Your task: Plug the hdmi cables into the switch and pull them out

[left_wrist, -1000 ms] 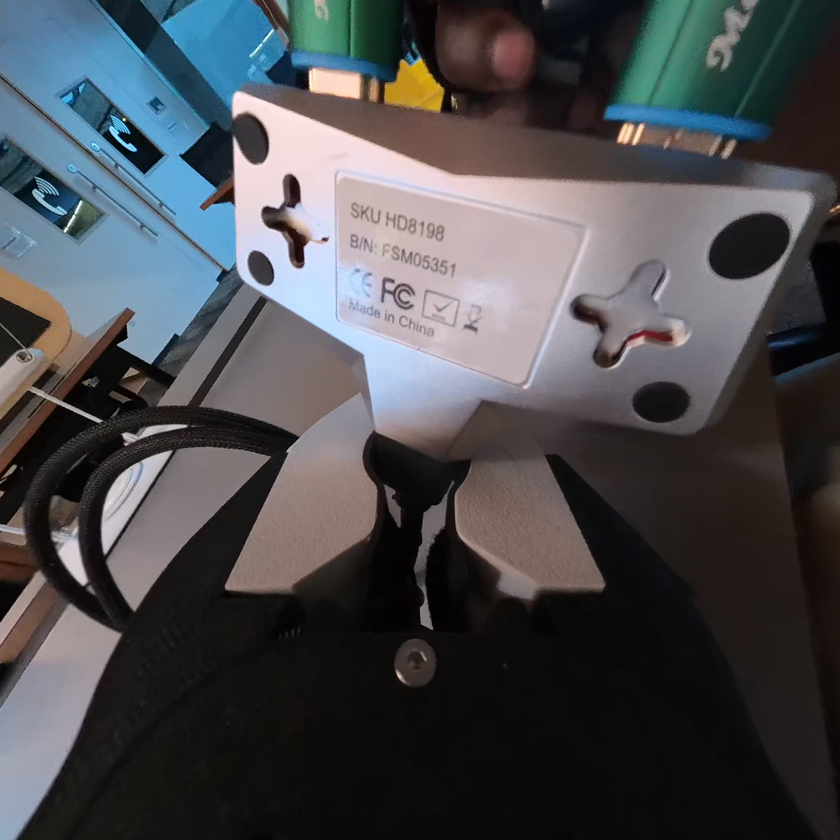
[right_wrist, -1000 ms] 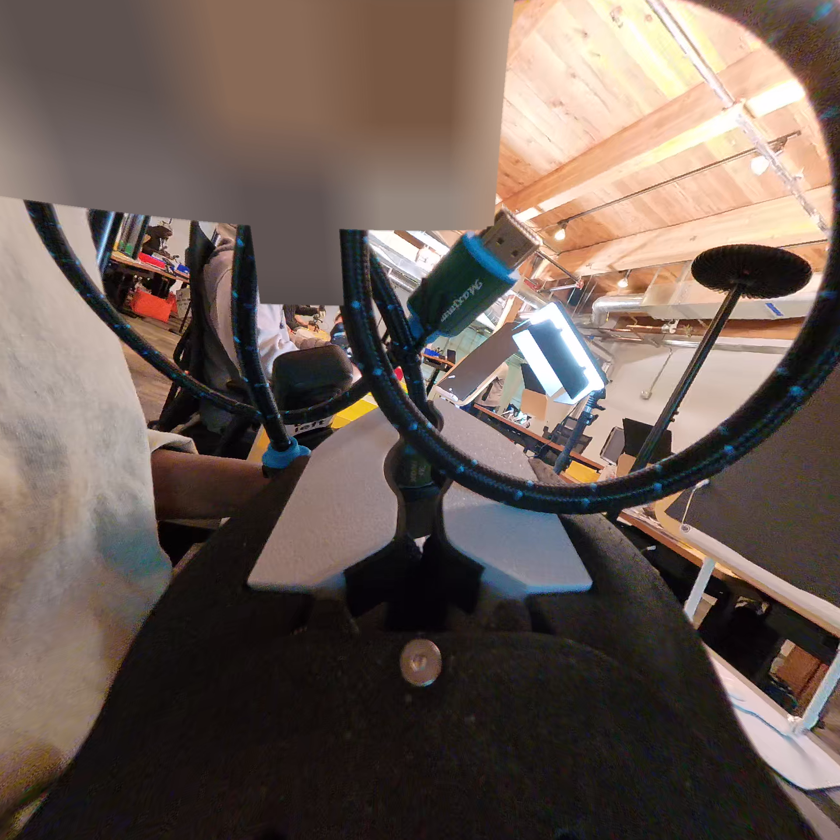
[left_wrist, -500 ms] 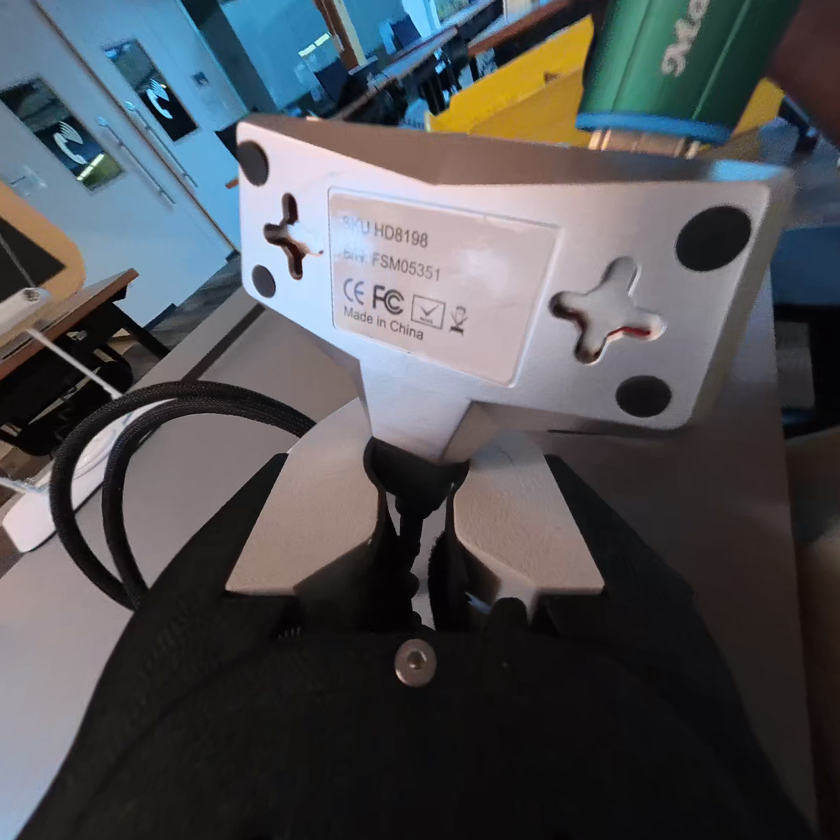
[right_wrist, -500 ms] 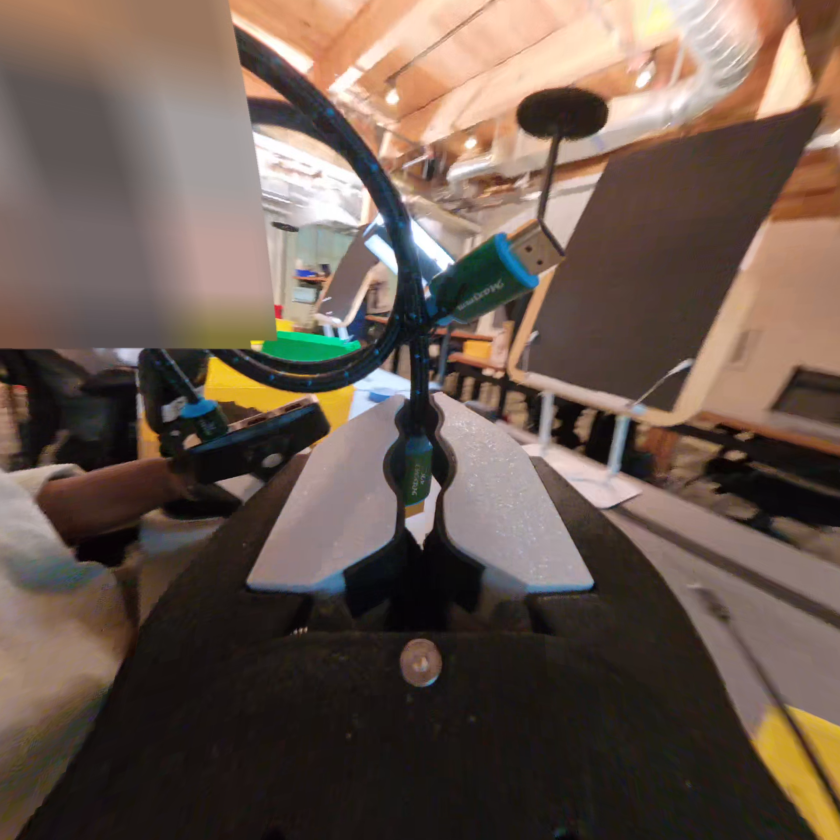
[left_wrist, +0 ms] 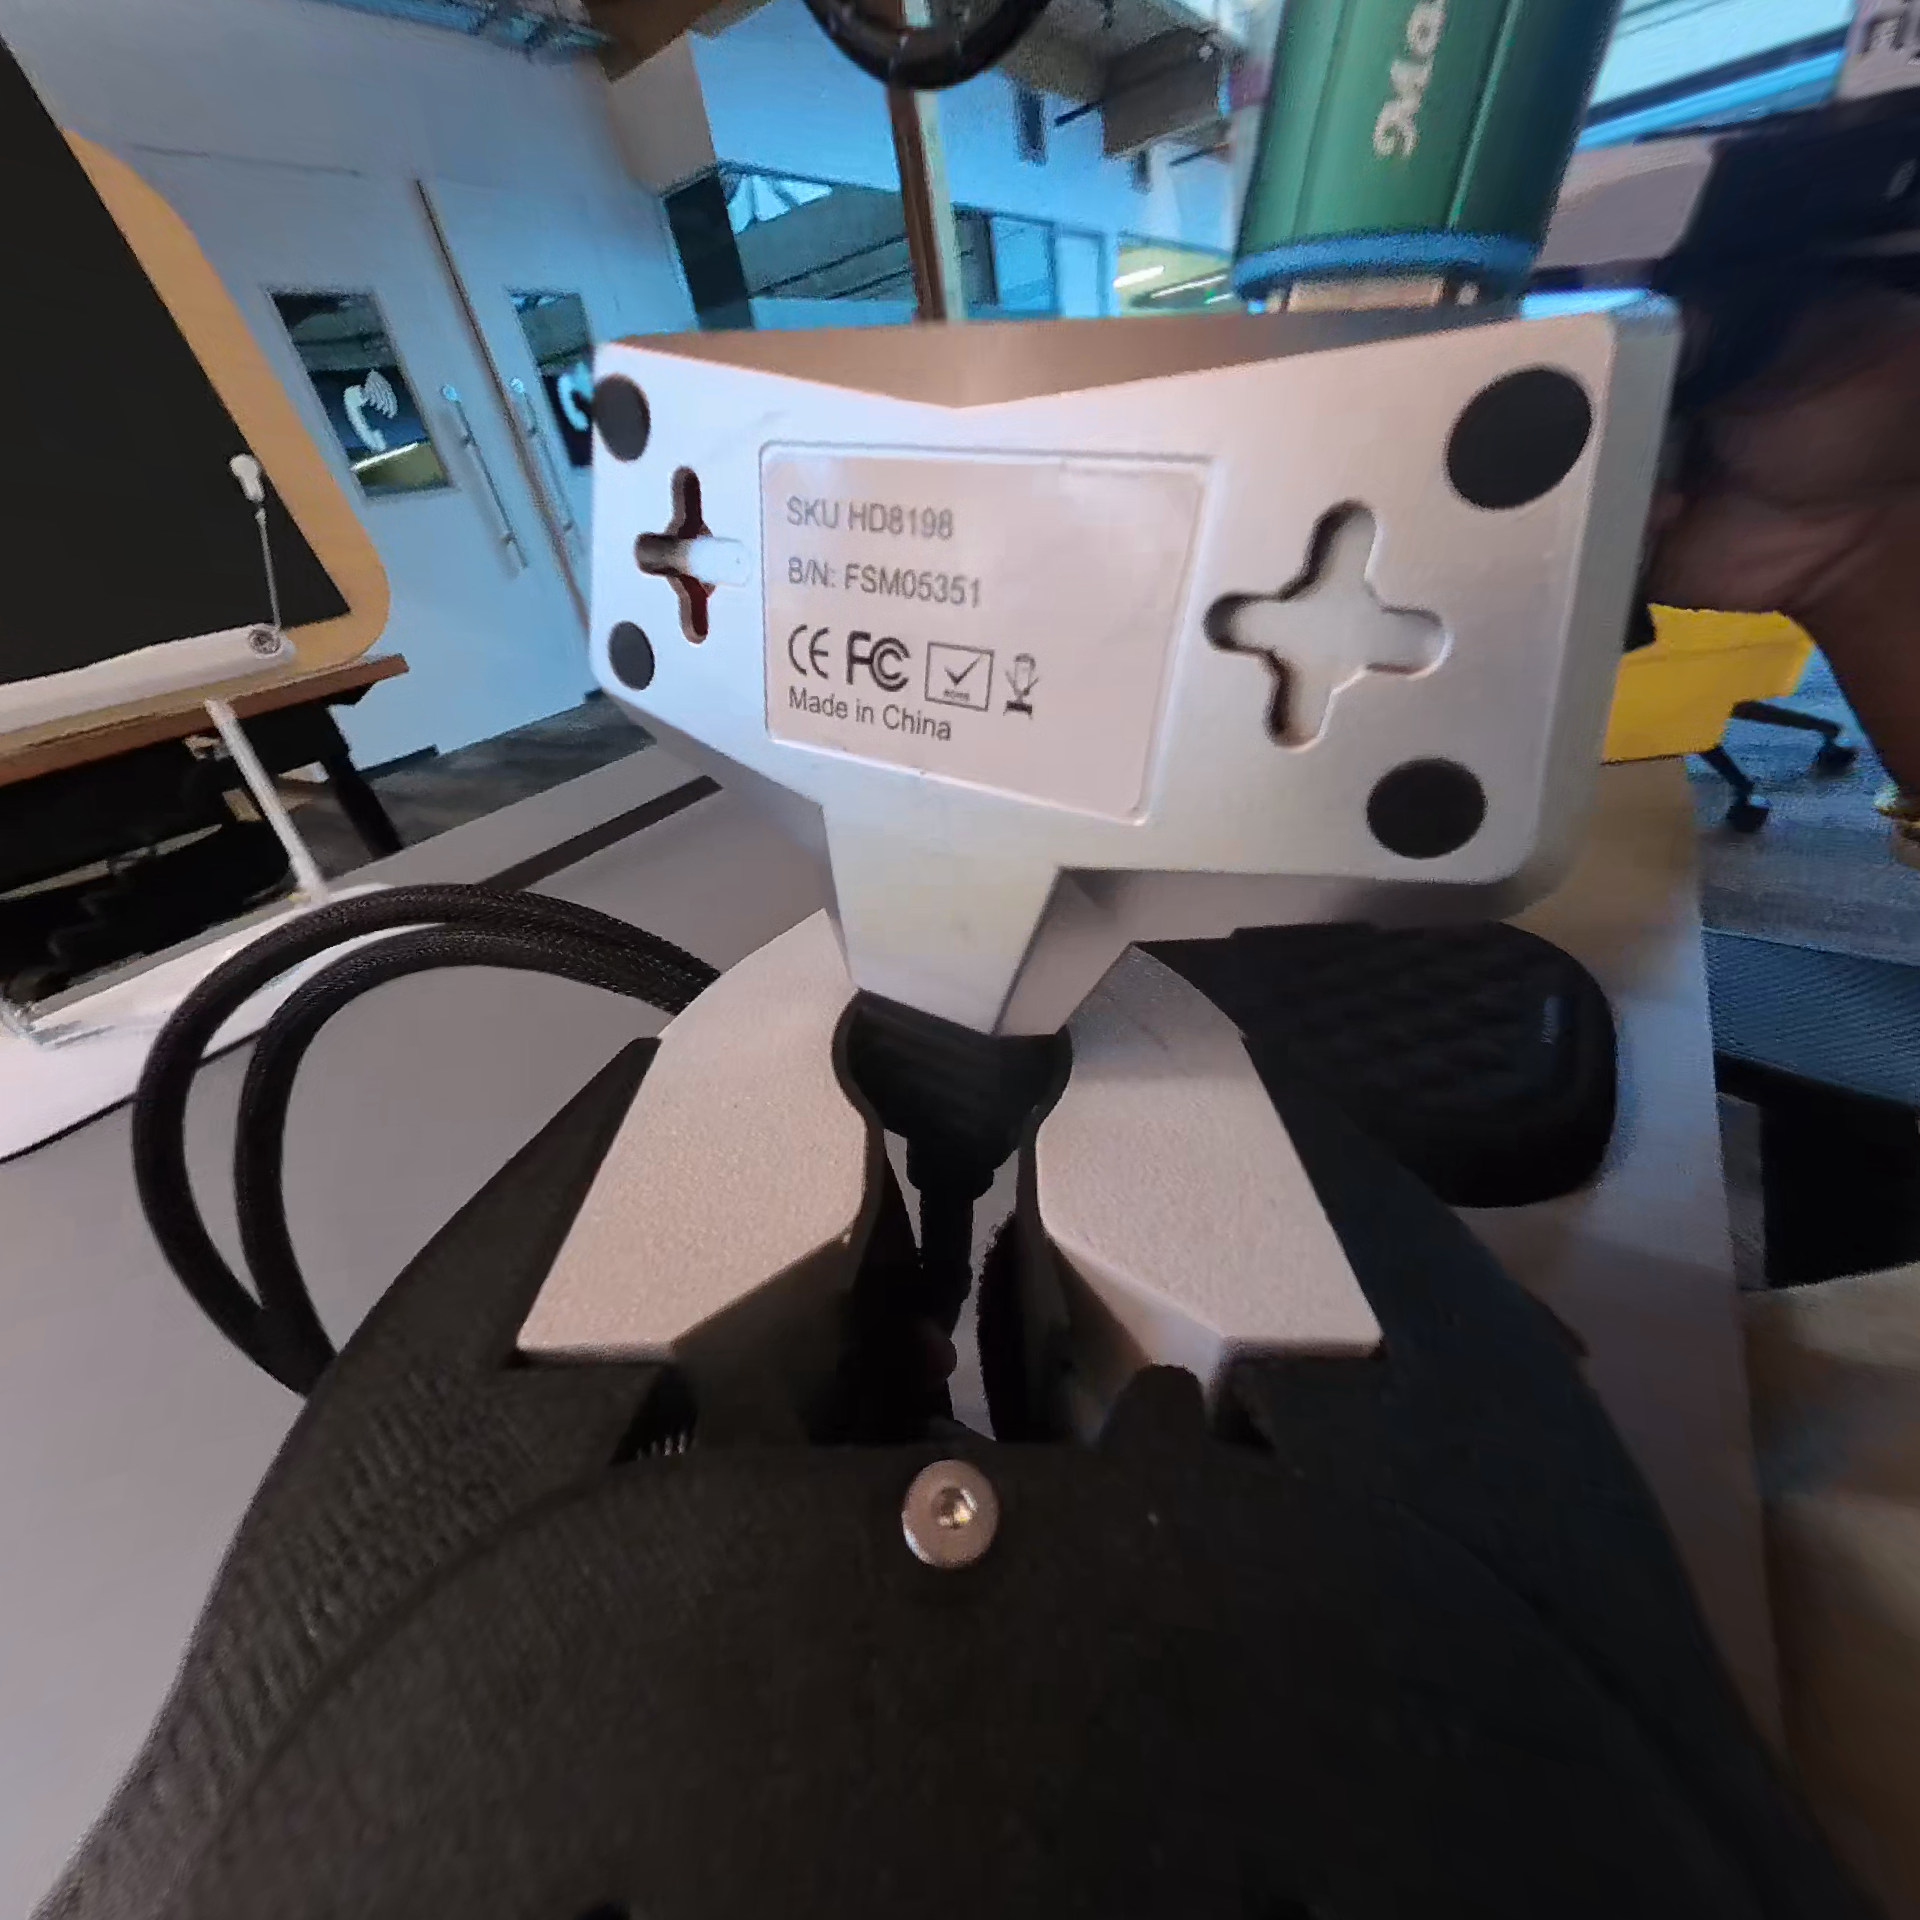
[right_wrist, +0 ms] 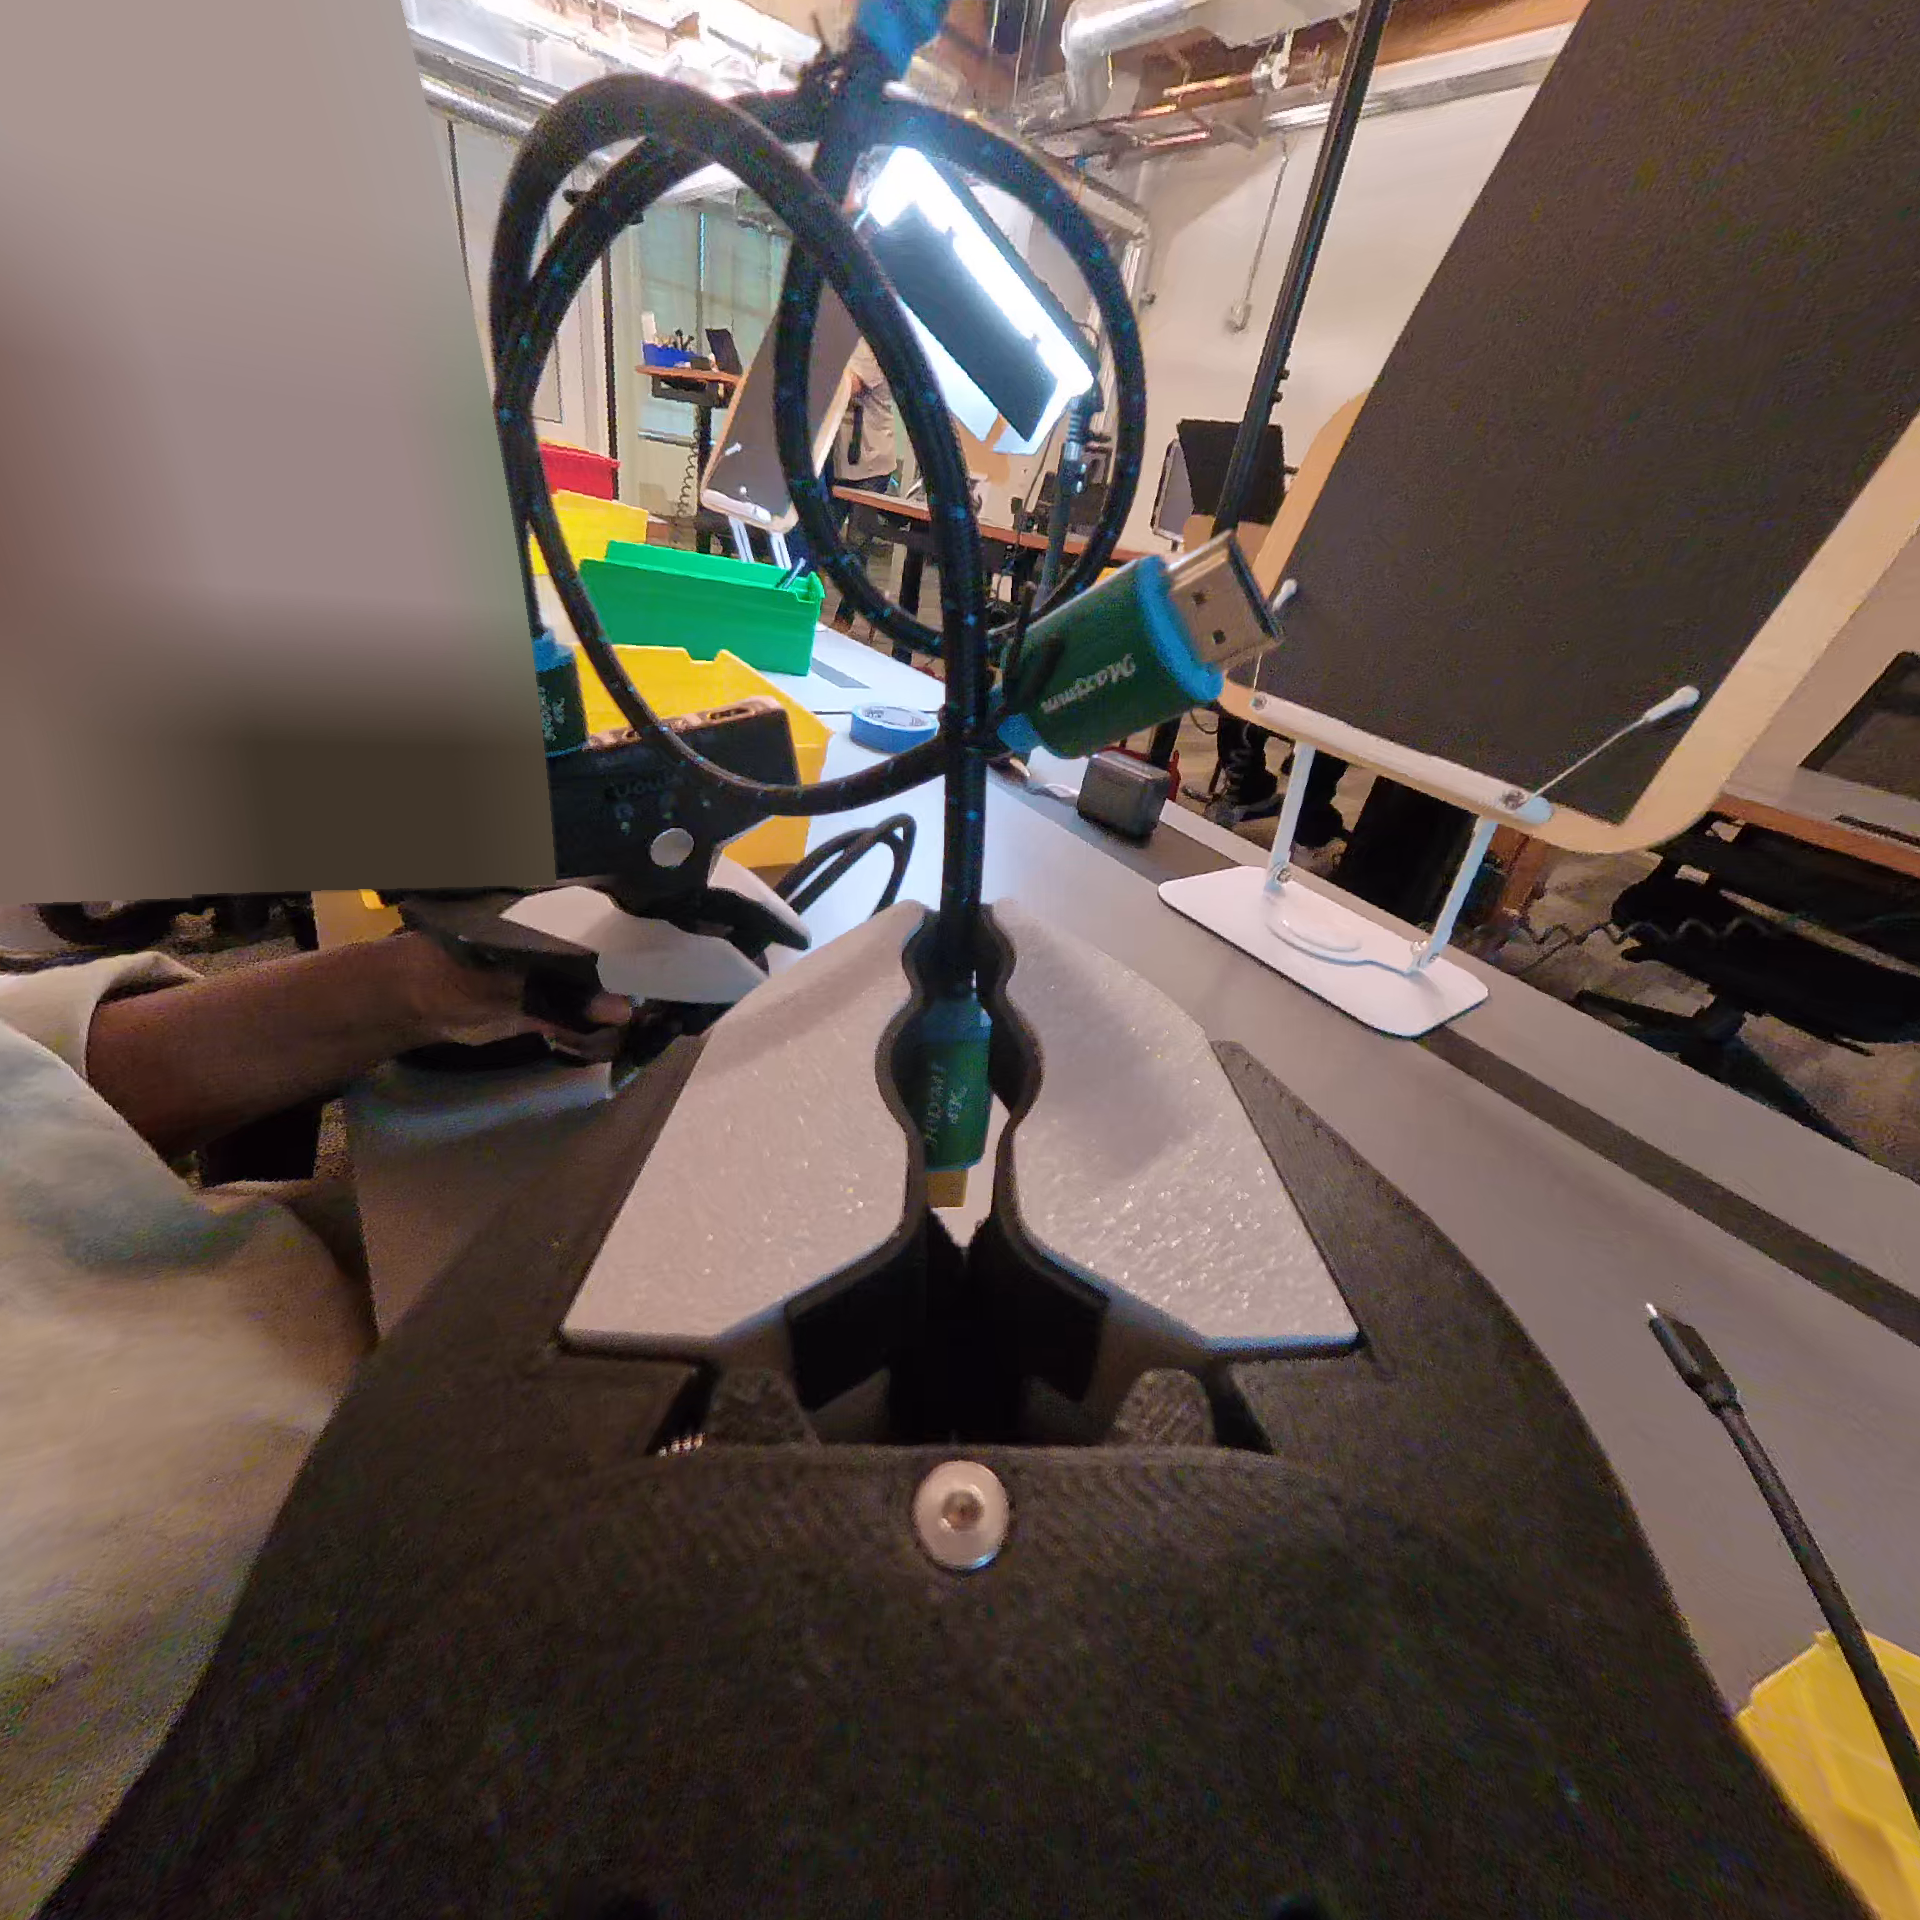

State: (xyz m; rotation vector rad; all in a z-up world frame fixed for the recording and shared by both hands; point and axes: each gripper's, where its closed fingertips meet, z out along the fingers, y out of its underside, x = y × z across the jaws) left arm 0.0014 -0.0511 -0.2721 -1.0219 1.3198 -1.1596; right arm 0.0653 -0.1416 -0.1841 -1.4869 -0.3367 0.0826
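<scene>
item 1, left gripper: we log it clamped on the black pigtail plug at the narrow stem of the hdmi switch. the switch is held up with its silver underside toward the camera, showing four black rubber feet, two cross-shaped mounting slots and a pale label.

item 2, green hdmi plug: seated in a port on the switch's far edge, at 1 o'clock of the left wrist view.

item 3, black braided cable: looped over the grey worktop at 9 o'clock.

item 4, right gripper: we log it pinched shut on a second hdmi cable, with a small green plug hanging back between the pale pads. the cable coils upward in loops toward 12 o'clock.

item 5, free green connector: metal tip bare, pointing to 2 o'clock, well apart from the switch.

item 6, yellow bin and green bin: on the worktop at 10 o'clock in the right wrist view.
</scene>
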